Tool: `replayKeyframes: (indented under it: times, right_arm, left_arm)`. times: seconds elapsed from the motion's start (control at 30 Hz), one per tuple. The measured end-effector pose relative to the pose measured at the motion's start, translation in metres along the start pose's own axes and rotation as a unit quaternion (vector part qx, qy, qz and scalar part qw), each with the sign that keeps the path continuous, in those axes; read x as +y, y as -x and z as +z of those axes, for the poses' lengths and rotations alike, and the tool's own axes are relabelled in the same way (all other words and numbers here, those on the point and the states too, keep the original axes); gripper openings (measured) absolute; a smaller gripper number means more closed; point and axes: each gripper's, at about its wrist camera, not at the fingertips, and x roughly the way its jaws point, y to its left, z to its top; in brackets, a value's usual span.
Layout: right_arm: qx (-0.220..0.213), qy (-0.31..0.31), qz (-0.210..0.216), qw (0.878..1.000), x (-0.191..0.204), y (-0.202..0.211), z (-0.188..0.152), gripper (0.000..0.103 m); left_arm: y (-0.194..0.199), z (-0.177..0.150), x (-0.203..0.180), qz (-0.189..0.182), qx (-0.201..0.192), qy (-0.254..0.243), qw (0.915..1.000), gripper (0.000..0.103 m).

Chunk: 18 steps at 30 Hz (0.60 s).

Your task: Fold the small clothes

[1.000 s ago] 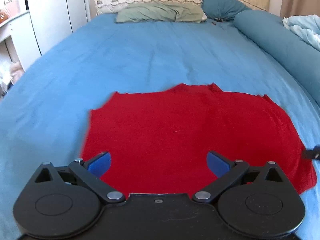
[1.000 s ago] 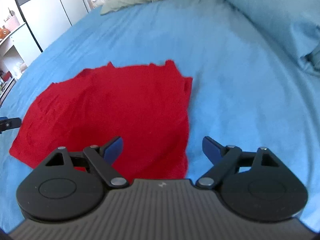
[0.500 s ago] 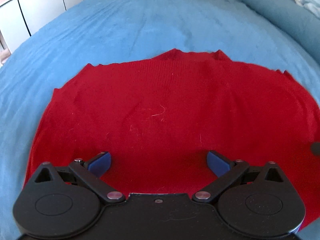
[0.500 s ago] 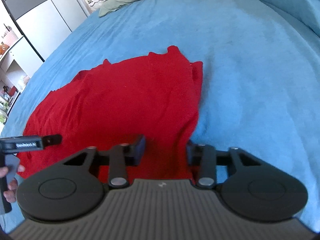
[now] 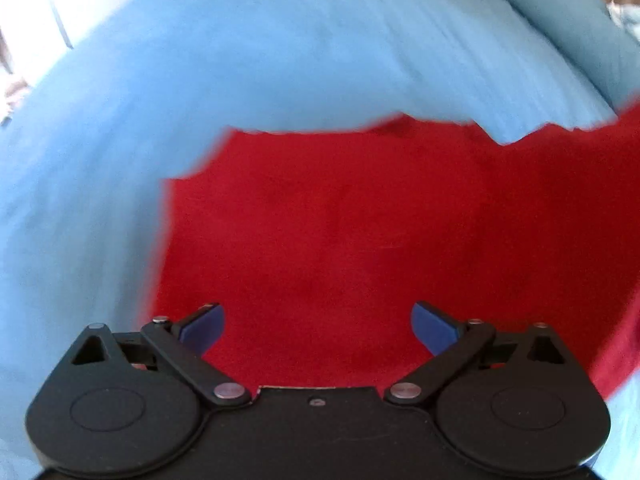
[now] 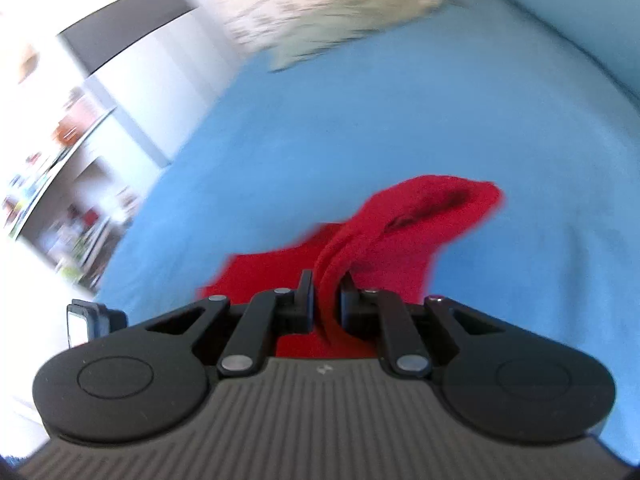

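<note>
A red knit garment [image 5: 360, 232] lies on the blue bed sheet [image 5: 240, 60]. My left gripper [image 5: 318, 328] is open and empty, its blue pads over the garment's near left part. My right gripper [image 6: 325, 296] is shut on a fold of the red garment [image 6: 400, 232] and holds it lifted off the sheet [image 6: 320, 120], so the cloth rises in a bunched ridge ahead of the jaws. In the left wrist view the garment's right side curls up at the frame edge. Both views are blurred by motion.
A long blue bolster [image 5: 568, 28] runs along the bed's right side. Pillows [image 6: 340, 20] lie at the head of the bed. White cupboards and cluttered shelves [image 6: 60, 140] stand left of the bed. The left gripper's body [image 6: 92, 320] shows at the right wrist view's left.
My right gripper has shut on the garment's edge and lifted it, swinging left. My left gripper stayed open and shifted left over the garment's left edge.
</note>
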Motion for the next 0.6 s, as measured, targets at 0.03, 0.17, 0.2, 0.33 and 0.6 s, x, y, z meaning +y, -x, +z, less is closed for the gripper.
replayKeyframes:
  times: [0.03,0.17,0.2,0.33,0.6]
  right_arm:
    - [0.008,0.021,0.015,1.000,0.026,-0.011,0.001,0.027]
    - [0.064,0.119,0.029,0.990,0.124,-0.085,-0.029,0.027]
    - [0.081,0.130,0.024,0.988,0.139,-0.106,-0.041,0.027]
    - [0.115,0.166,-0.021,0.979,0.168,-0.170,-0.089,0.044]
    - [-0.017,0.212,0.015,0.977,0.166,-0.076,-0.065,0.099]
  left_arm:
    - [0.008,-0.005,0.017,0.005,-0.005,0.002,1.0000,0.102]
    - [0.021,-0.038,0.079,0.032,-0.006,0.010,0.9994,0.102]
    - [0.020,-0.047,0.091,0.037,-0.002,0.012,0.9992,0.102]
    - [0.007,-0.084,0.130,0.041,0.033,0.022,0.9984,0.102]
    - [0.033,-0.087,0.135,0.007,-0.008,0.036,0.9993,0.102]
